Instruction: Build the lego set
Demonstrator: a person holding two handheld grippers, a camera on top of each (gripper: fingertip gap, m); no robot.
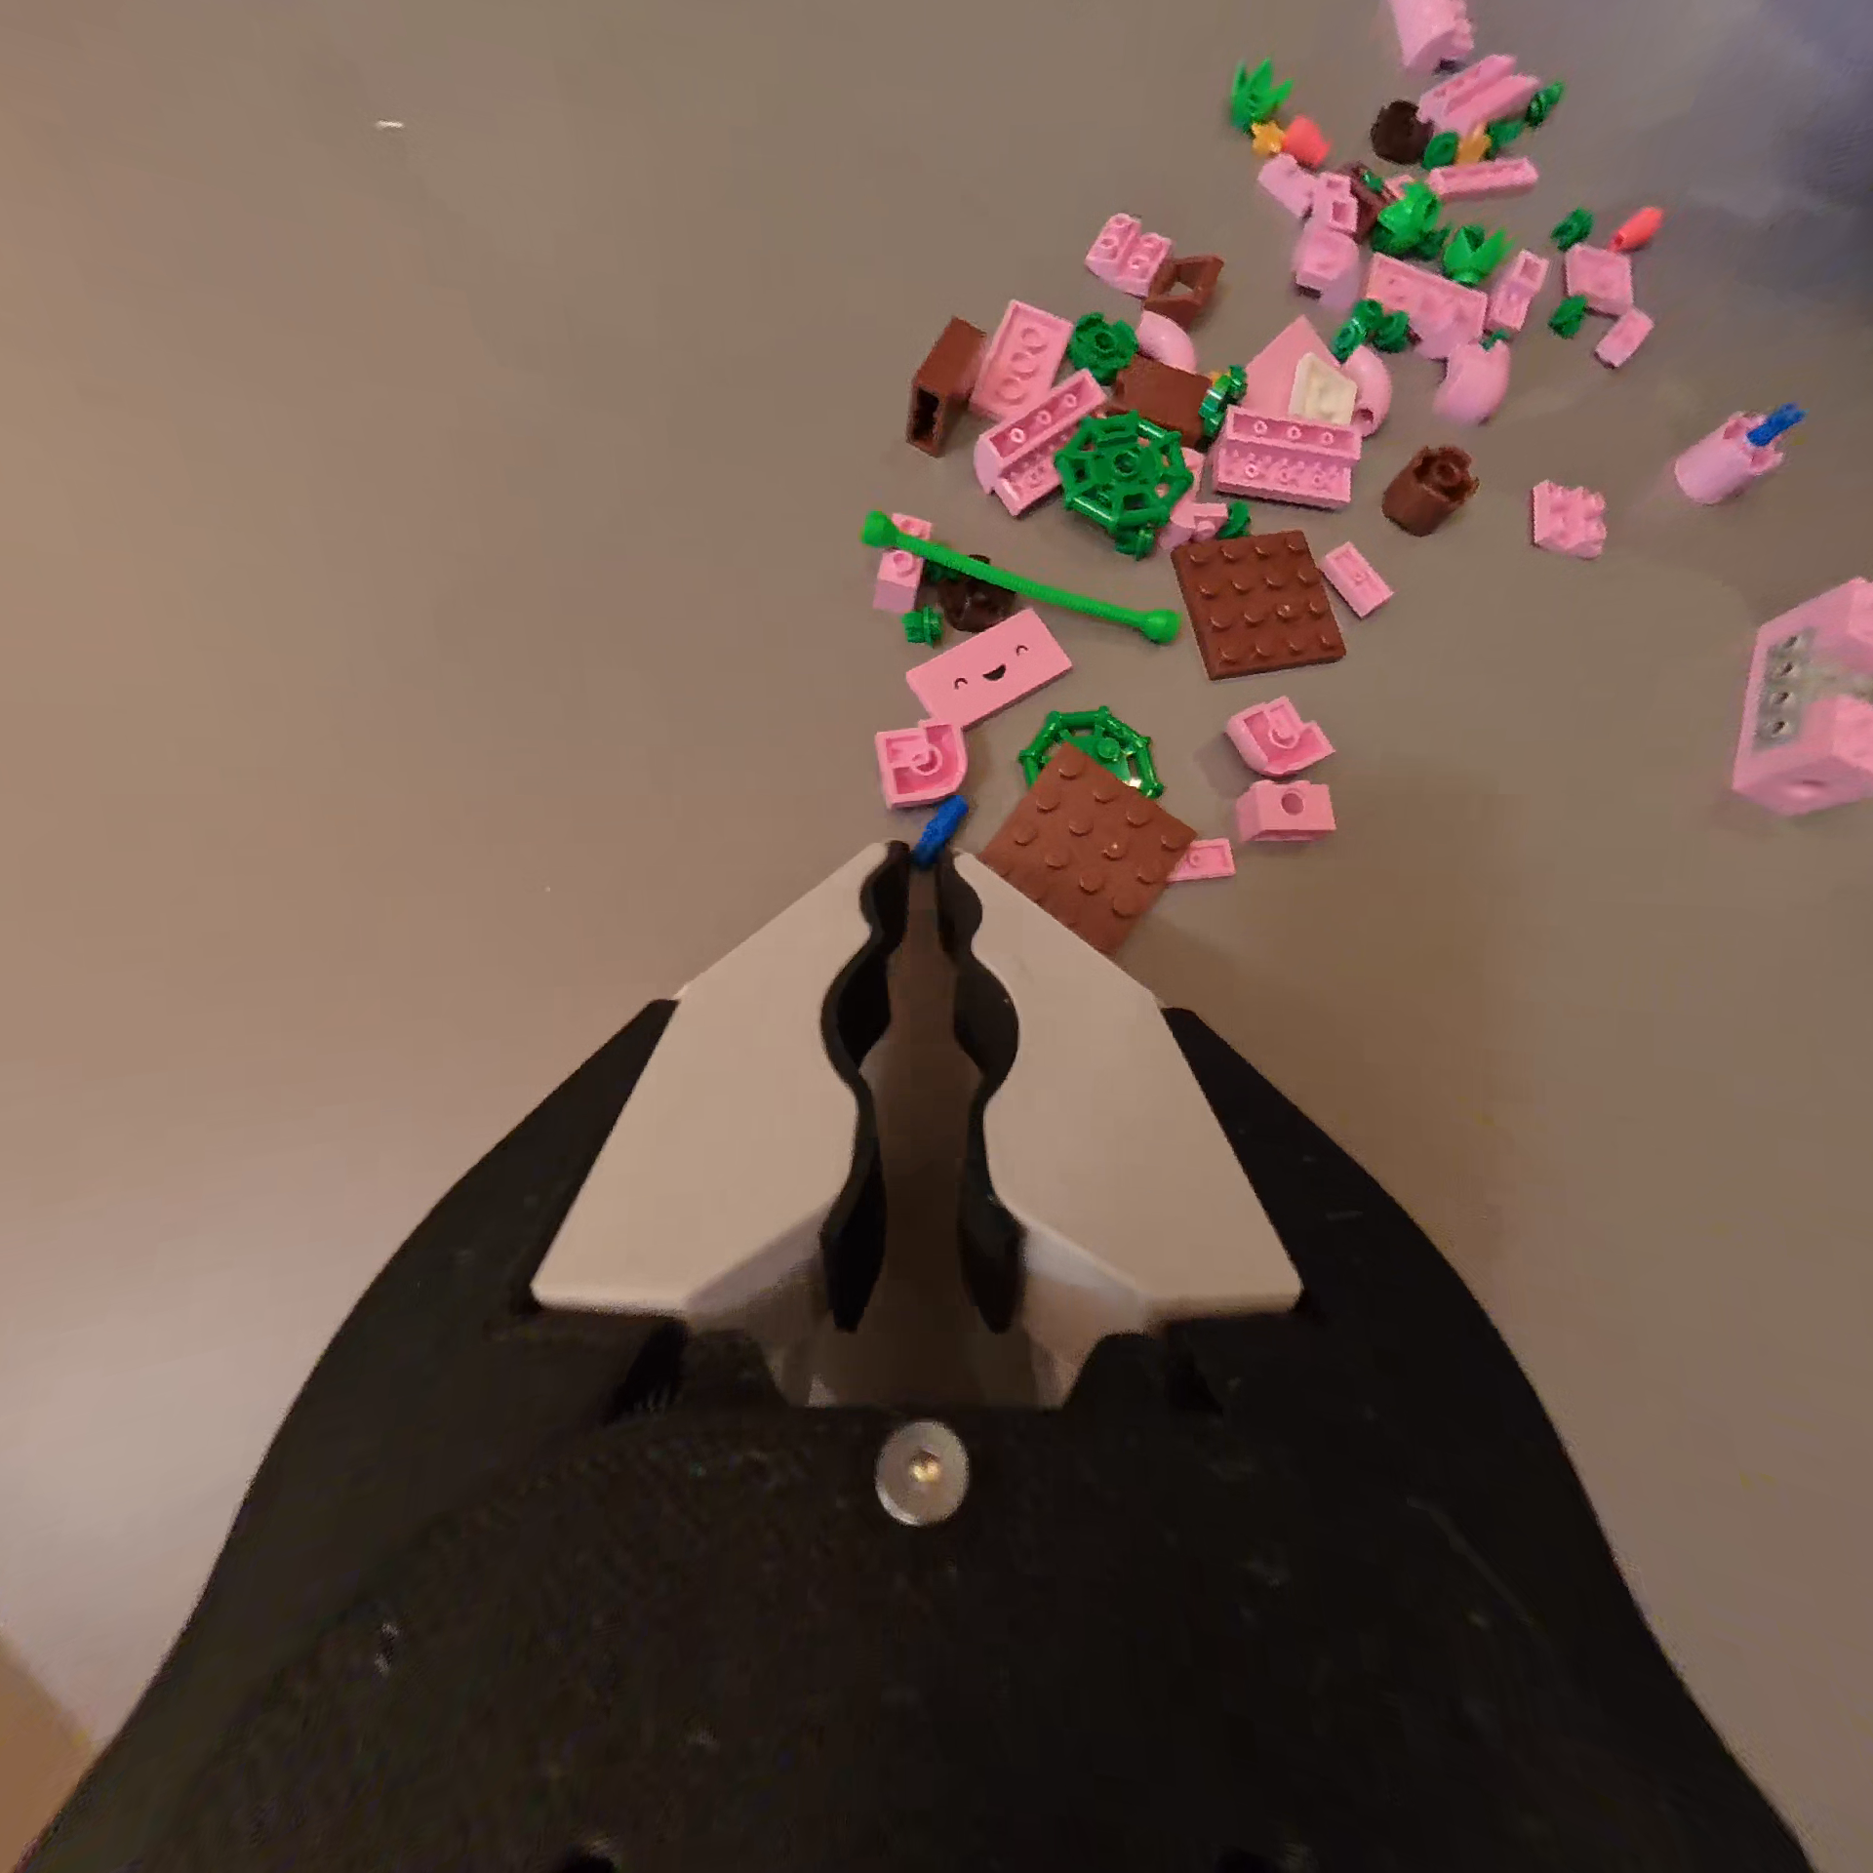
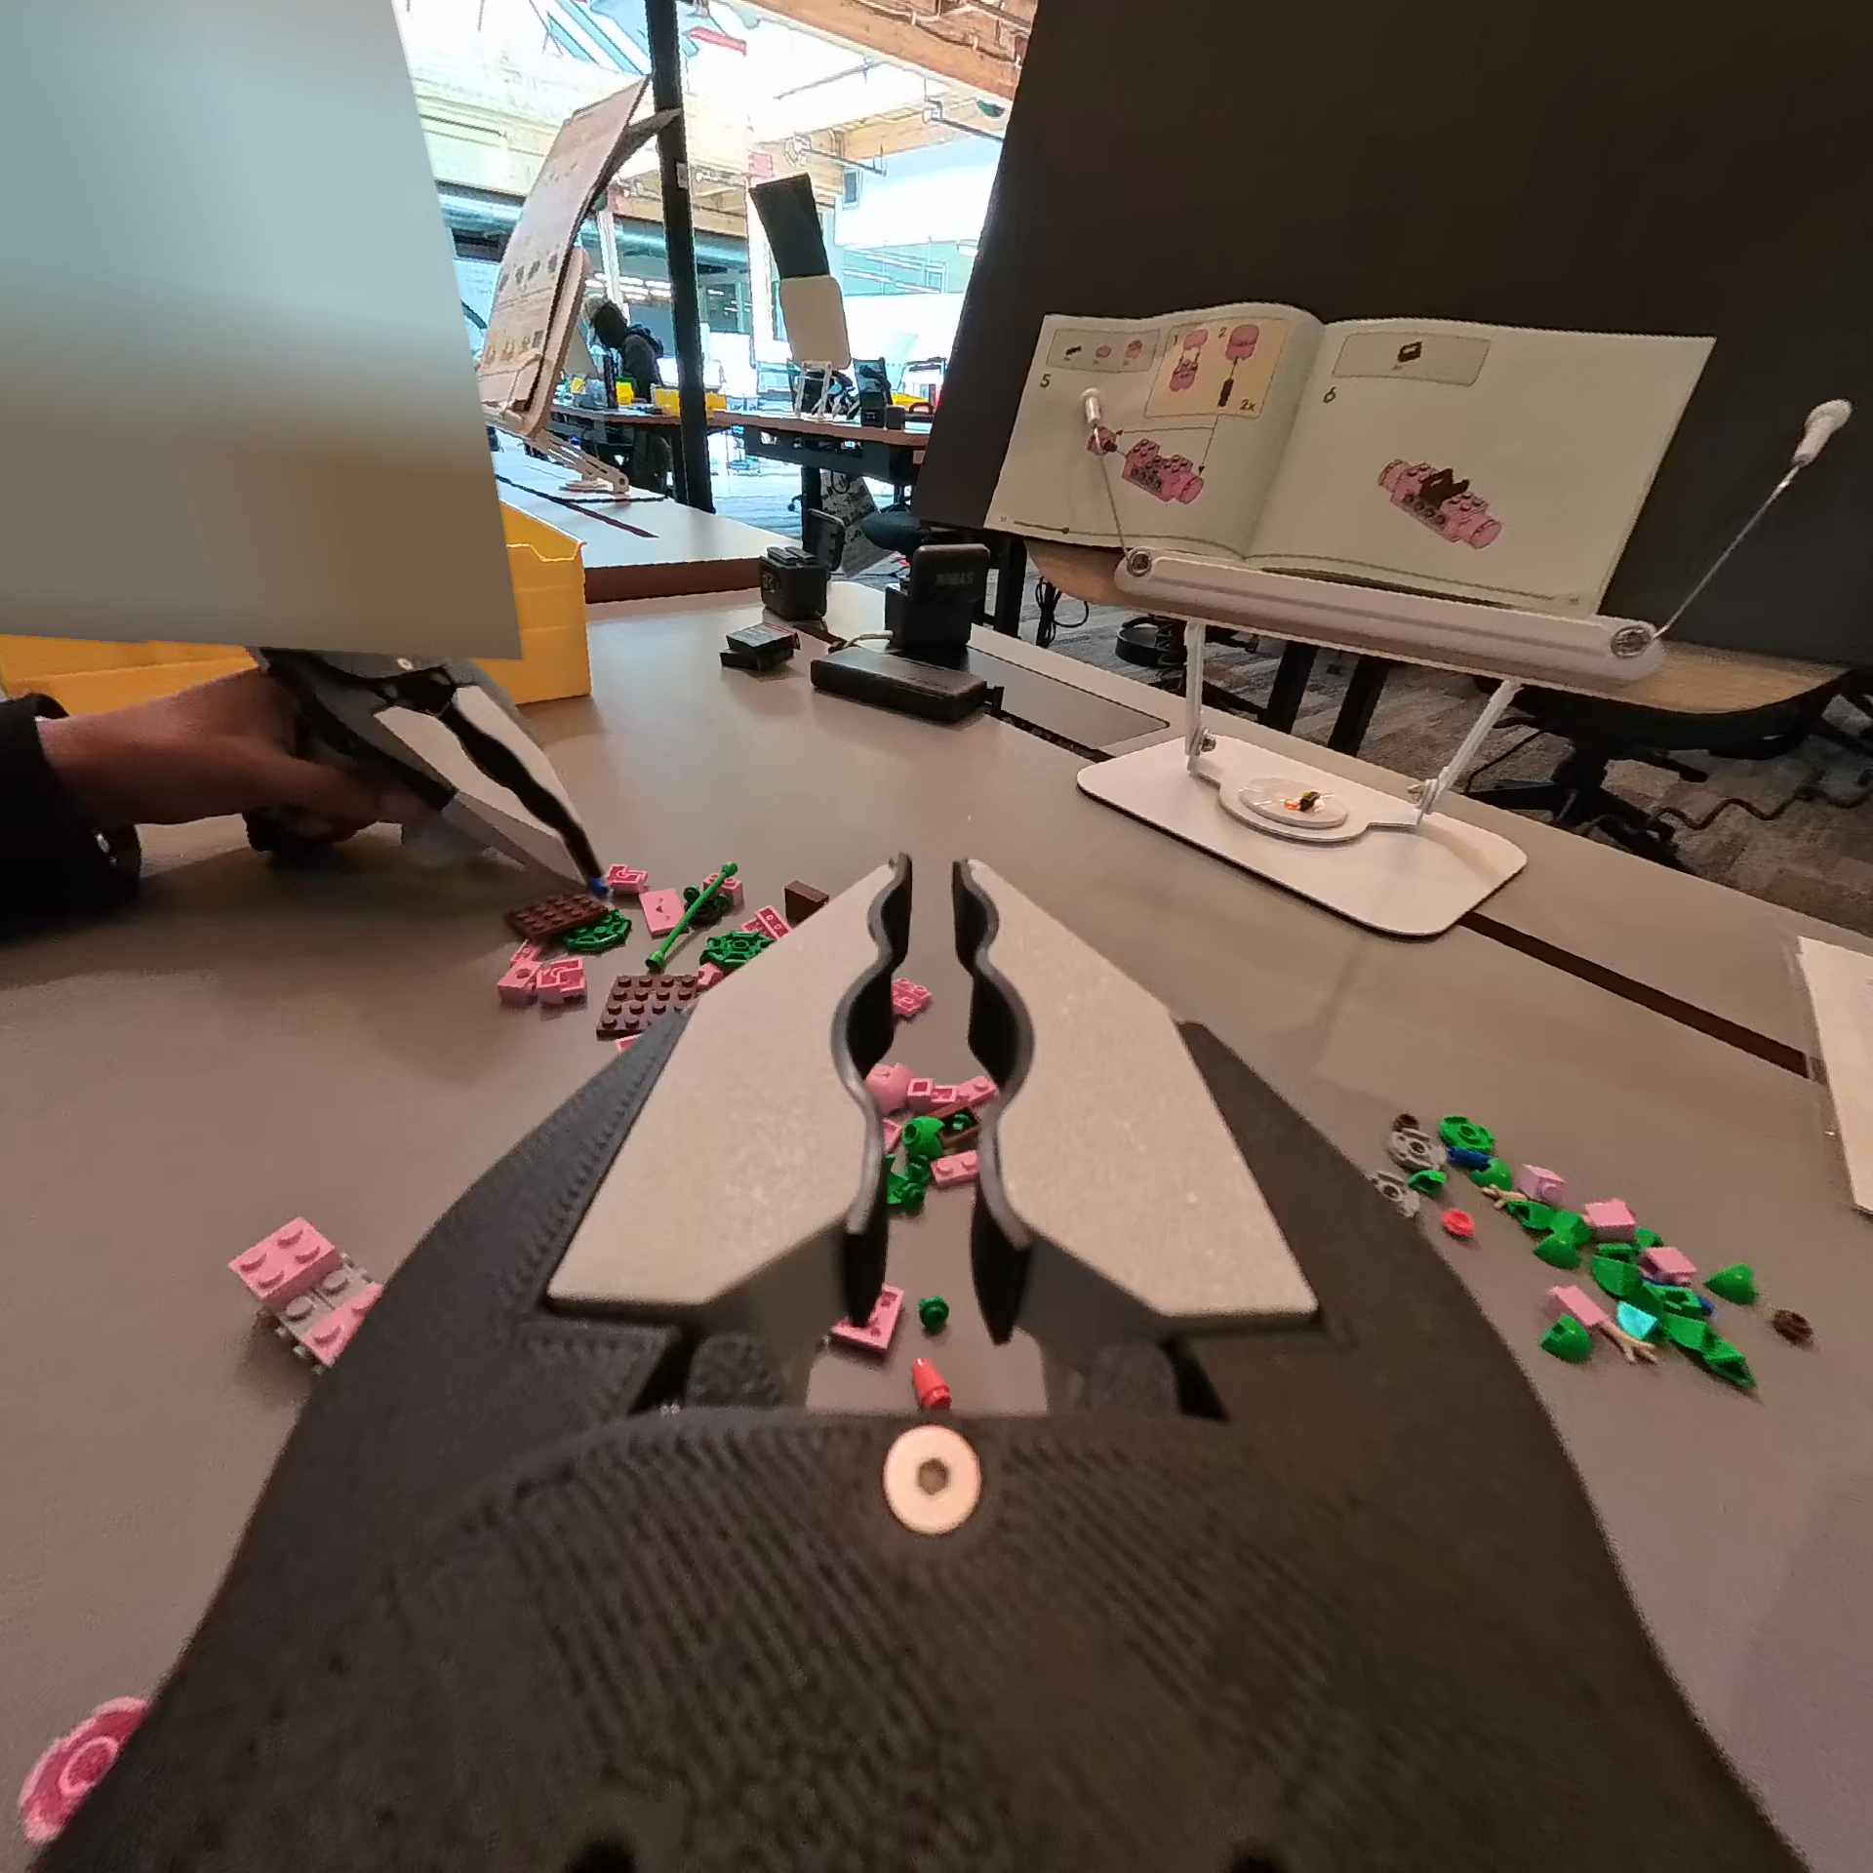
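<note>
Your left gripper (image 1: pixel 924 849) pinches a small blue pin (image 1: pixel 939 817) at its fingertips.
The pin sits at the near edge of the loose brick pile, just beside a brown plate (image 1: pixel 1090 846) on the table (image 1: pixel 405 608); your right gripper (image 2: pixel 930 870) hangs slightly parted and empty above the pile.

Dim warm indoor light, soft shadows, fisheye-bent edges.

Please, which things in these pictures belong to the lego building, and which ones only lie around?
For the job:
- left tongs shut on blue pin
- right tongs, open
- loose bricks
- instruction booklet

Lying about:
- yellow bin
- black devices
- paper
</note>
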